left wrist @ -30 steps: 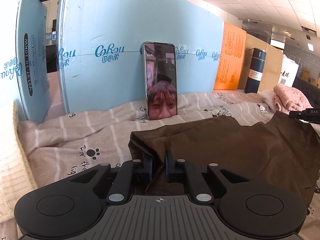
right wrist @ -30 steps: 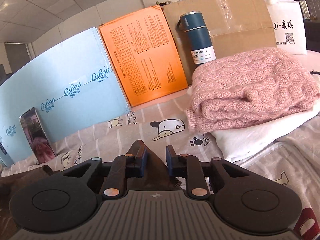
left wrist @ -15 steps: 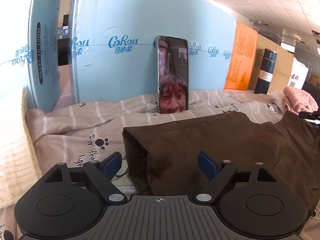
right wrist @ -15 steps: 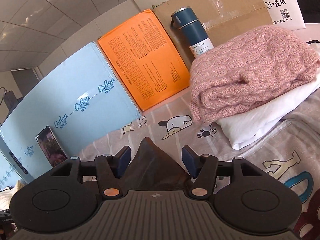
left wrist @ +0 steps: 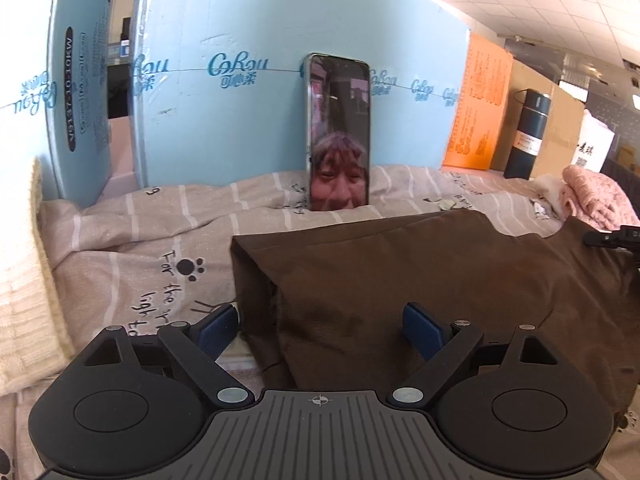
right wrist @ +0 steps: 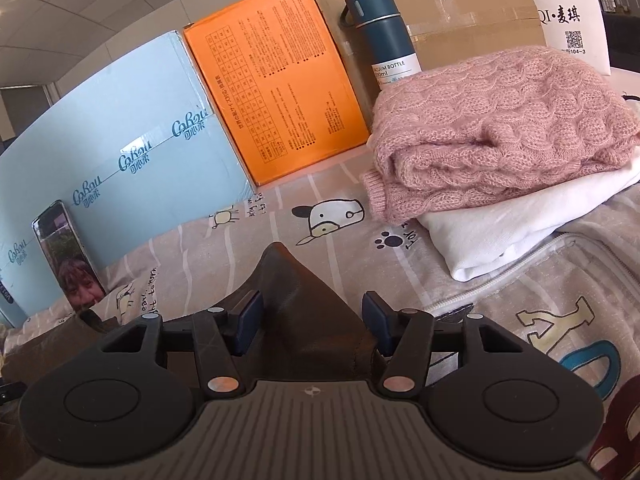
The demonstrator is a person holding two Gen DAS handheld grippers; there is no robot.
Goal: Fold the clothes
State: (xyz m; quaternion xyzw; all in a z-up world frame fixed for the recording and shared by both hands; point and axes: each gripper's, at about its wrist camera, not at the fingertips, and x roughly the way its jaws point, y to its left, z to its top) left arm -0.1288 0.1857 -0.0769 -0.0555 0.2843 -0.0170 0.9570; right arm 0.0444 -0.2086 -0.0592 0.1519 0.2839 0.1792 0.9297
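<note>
1. The left gripper [left wrist: 320, 322] has its jaws spread wide, with the folded left edge of the brown garment [left wrist: 420, 276] lying between them, ungripped.
2. The right gripper [right wrist: 312, 322] is also spread; a raised peak of the brown garment [right wrist: 296, 292] stands between its blue pads [right wrist: 250, 320], seemingly untouched.
3. The garment lies on the patterned bedsheet [left wrist: 140, 248], in front of a phone [left wrist: 339, 132] propped upright against a blue box [left wrist: 240, 92].
4. A pink knitted sweater [right wrist: 488, 128] sits folded on a white garment [right wrist: 500, 224], near a dark blue bottle [right wrist: 382, 36]; an orange box [right wrist: 276, 80] stands beside it.
</note>
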